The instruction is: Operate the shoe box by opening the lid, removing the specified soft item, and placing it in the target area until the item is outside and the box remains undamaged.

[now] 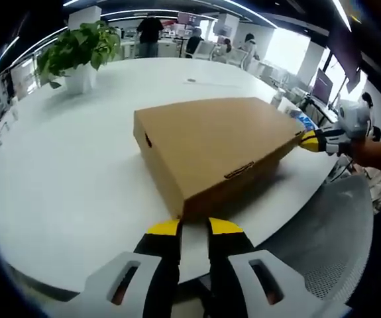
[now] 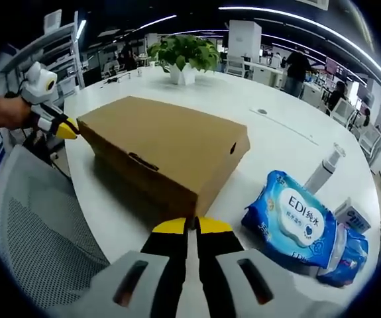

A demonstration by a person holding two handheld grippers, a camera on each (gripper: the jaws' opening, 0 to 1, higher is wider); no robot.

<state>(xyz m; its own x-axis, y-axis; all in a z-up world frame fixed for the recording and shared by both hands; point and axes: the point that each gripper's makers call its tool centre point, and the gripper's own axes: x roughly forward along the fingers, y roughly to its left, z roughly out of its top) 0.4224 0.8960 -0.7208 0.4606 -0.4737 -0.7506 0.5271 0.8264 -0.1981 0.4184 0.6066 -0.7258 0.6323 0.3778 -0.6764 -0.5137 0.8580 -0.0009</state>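
Observation:
A brown cardboard shoe box (image 1: 210,149) lies on the round white table (image 1: 77,179) with its lid down. My left gripper (image 1: 193,228) stands just in front of the box's near corner, its yellow tips a little apart with nothing between them. In the right gripper view the same box (image 2: 167,149) fills the middle, and my right gripper (image 2: 192,226) sits at its near corner with the tips pressed together. Each gripper also shows in the other's view at the box's far corner: the right gripper (image 1: 315,140) and the left gripper (image 2: 63,127), each held by a hand.
A blue pack of wet wipes (image 2: 296,222), a white spray bottle (image 2: 324,170) and a small packet (image 2: 353,215) lie right of the box. A potted plant (image 1: 81,53) stands at the table's far side. A grey mesh chair (image 2: 38,232) is at the table's edge. People stand far behind.

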